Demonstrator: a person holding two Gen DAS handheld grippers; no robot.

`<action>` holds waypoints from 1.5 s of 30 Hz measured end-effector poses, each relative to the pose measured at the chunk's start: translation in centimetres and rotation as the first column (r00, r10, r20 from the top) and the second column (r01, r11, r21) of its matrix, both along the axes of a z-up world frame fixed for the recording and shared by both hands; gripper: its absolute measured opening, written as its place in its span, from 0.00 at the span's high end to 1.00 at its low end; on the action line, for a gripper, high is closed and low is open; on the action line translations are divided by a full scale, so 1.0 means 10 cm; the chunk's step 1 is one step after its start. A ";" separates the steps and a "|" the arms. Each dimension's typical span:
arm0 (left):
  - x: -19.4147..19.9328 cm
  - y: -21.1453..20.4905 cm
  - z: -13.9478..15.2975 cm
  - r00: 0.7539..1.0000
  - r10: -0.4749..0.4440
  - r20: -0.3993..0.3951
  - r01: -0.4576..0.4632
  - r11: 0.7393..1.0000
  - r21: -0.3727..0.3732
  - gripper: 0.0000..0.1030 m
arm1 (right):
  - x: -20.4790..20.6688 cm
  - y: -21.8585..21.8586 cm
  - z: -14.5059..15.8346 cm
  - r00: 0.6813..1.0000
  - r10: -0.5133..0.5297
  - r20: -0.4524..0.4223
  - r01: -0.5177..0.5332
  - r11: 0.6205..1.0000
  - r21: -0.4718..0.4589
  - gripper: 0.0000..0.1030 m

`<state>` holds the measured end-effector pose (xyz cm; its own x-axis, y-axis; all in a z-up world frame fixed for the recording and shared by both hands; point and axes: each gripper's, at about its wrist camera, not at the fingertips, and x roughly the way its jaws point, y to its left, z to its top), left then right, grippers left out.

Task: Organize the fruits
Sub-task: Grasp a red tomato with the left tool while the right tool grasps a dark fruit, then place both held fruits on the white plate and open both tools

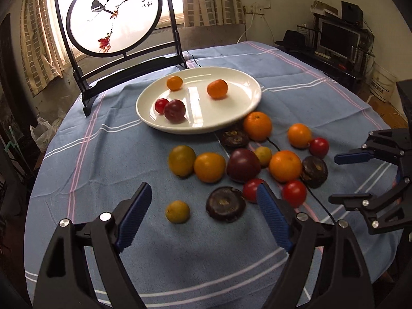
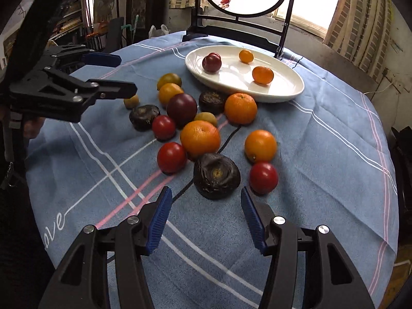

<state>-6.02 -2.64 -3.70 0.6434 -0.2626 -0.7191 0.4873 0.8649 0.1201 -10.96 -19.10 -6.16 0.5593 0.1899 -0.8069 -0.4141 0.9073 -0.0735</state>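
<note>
A white plate [image 1: 231, 118] [image 2: 283, 92] holds two small oranges, a dark plum [image 1: 175, 111] [image 2: 211, 63] and a red tomato. Several loose fruits lie on the blue cloth in front of it: oranges [image 1: 285, 166] [image 2: 200, 137], red tomatoes, a large plum [image 1: 243, 165], small yellow fruits and dark water chestnuts [image 1: 225, 204] [image 2: 216, 176]. My left gripper [image 1: 204, 198] is open and empty, its fingers either side of a yellow fruit [image 1: 177, 211] and a water chestnut. My right gripper [image 2: 204, 199] is open and empty, just short of a water chestnut.
A black-framed round bird screen [image 1: 113, 15] stands behind the plate at the table's far edge. A thin black cable [image 1: 319, 203] runs across the cloth among the fruits. The right gripper shows at the right edge of the left wrist view [image 1: 337, 177].
</note>
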 end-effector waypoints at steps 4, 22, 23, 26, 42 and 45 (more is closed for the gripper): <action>-0.13 -0.09 -0.10 0.998 -0.047 -0.031 0.047 0.999 0.006 0.21 | 0.13 0.02 -0.06 1.000 -0.005 -0.001 0.005 1.000 -0.014 0.46; -0.25 -0.76 -0.34 0.984 -0.131 -0.122 0.132 0.991 0.001 0.29 | 0.08 -0.34 0.02 0.998 -0.067 0.007 0.067 0.997 0.045 0.57; -0.22 -0.80 -0.36 0.983 -0.122 -0.134 0.124 0.992 0.002 0.35 | 0.07 -0.36 0.04 0.997 -0.072 0.010 0.072 0.996 0.047 0.57; -0.15 -0.86 -0.39 0.985 -0.098 -0.145 0.099 0.995 0.000 0.40 | 0.04 -0.43 0.04 0.997 -0.081 0.015 0.080 0.995 0.056 0.57; -0.23 -0.73 -0.26 0.982 -0.128 -0.140 0.122 0.991 -0.050 0.73 | -0.04 -0.49 0.05 0.996 -0.088 0.016 0.086 0.992 0.090 0.57; -0.22 -0.63 -0.22 0.986 -0.104 -0.132 0.098 0.994 -0.052 0.73 | -0.05 -0.42 0.04 0.998 -0.070 0.002 0.069 0.993 0.095 0.57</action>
<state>-8.23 -8.92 -5.90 0.5103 -0.3553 -0.7832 0.5814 0.8136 0.0097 -11.50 -23.27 -5.74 0.5776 0.2257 -0.7845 -0.3496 0.9368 0.0121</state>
